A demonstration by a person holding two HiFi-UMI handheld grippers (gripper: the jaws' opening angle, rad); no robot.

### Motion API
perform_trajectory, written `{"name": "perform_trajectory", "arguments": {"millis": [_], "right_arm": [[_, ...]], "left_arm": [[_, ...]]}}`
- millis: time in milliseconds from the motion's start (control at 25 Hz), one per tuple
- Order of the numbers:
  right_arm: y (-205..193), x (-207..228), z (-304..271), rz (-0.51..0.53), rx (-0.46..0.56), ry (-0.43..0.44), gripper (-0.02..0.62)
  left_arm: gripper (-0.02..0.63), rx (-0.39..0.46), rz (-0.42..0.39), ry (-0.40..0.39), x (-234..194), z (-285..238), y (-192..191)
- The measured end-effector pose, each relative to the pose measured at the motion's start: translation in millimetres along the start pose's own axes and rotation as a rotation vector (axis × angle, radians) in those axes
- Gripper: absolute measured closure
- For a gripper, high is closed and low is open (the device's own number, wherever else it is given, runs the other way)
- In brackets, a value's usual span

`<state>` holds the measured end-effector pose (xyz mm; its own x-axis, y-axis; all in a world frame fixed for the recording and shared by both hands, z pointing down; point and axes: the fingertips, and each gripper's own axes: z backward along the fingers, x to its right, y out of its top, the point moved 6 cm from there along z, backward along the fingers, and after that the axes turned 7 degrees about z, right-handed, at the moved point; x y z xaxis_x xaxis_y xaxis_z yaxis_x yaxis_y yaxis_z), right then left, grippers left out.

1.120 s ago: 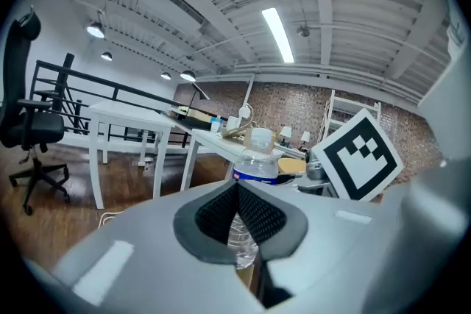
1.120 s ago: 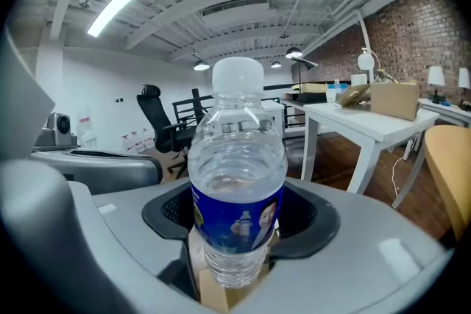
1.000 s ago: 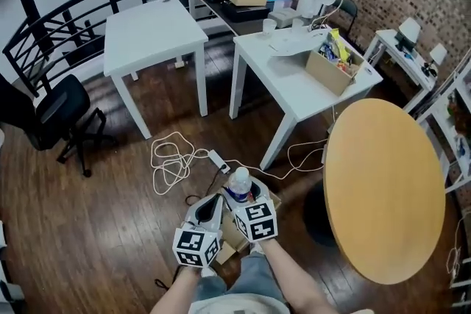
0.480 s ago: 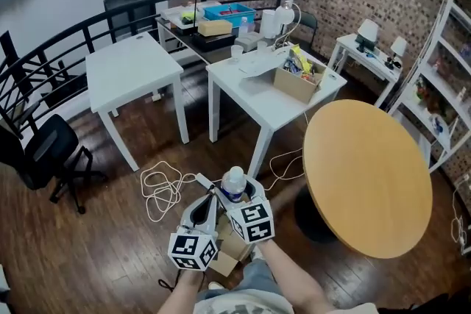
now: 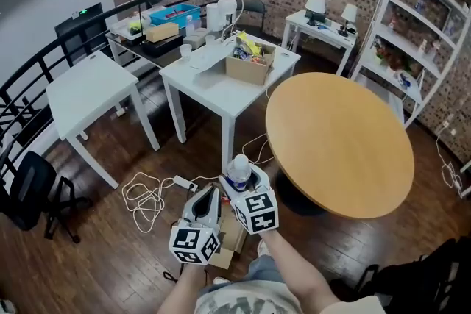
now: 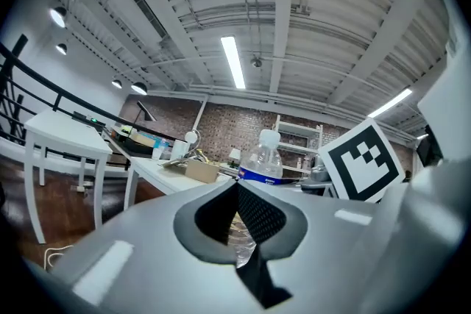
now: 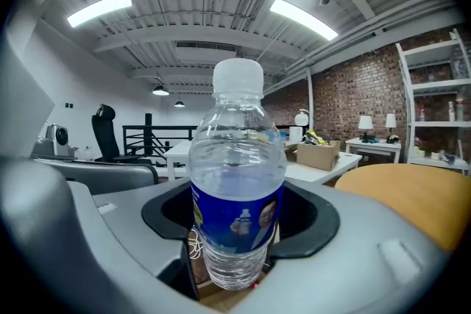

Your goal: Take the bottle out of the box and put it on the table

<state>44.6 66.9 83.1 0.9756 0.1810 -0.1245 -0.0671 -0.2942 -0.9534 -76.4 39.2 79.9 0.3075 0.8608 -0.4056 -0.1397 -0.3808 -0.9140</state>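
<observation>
Loose white cables [image 5: 147, 195] lie looped on the wood floor at far left, near the person's feet; a step taken that way while carrying could snag a foot and jolt both hands.

Next comes the left gripper [image 5: 210, 195], its jaws clenched together with nothing between them. It rides just beside the load, and from its own view the bottle shows right past the jaw tips. A small swing to the right could knock the bottle sideways in the other grip.

Below both tools sits the cardboard box [image 5: 224, 255] on the floor, flaps open. The clear water bottle [image 5: 238, 173], white-capped and blue-labelled, appears to be lifted clear of it and upright in the air. The right gripper [image 5: 249, 184] is grasping it around the lower body, the jaws spread wide around the plastic. Most of the bottle stands above that hold, so a quick tilt or a sudden stop could let it pivot or lean. The wall is thin and smooth: squeezed too hard it may buckle, held too lightly it may slide down and drop back toward the box.

At right waits the round wooden surface [image 5: 346, 151], bare and well apart from the bottle. Setting down too close to its curved rim, or releasing with the base not flat, would likely tip the bottle onto the floor.
</observation>
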Motion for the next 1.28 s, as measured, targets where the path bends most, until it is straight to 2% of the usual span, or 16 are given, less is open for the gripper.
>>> {"name": "perform_trajectory", "arguments": {"millis": [240,560,880,1280], "right_arm": [[-9,60,35,-0.011,0.007,-0.108,0.304],[-30,160,81,-0.036,0.005,-0.230,0.302],[-54,256,121,-0.087,-0.007,-0.345,0.302],[-105,345,168,-0.155,-0.045,-0.480,0.301]], "left_arm": [[0.606,-0.044,-0.020,-0.130,55,-43,-18],[0.606,-0.105,-0.058,-0.253,139,-114,-48],[0.606,-0.176,-0.104,-0.364,212,-182,-79],[0.606,-0.247,-0.107,-0.475,280,-250,-122]]}}
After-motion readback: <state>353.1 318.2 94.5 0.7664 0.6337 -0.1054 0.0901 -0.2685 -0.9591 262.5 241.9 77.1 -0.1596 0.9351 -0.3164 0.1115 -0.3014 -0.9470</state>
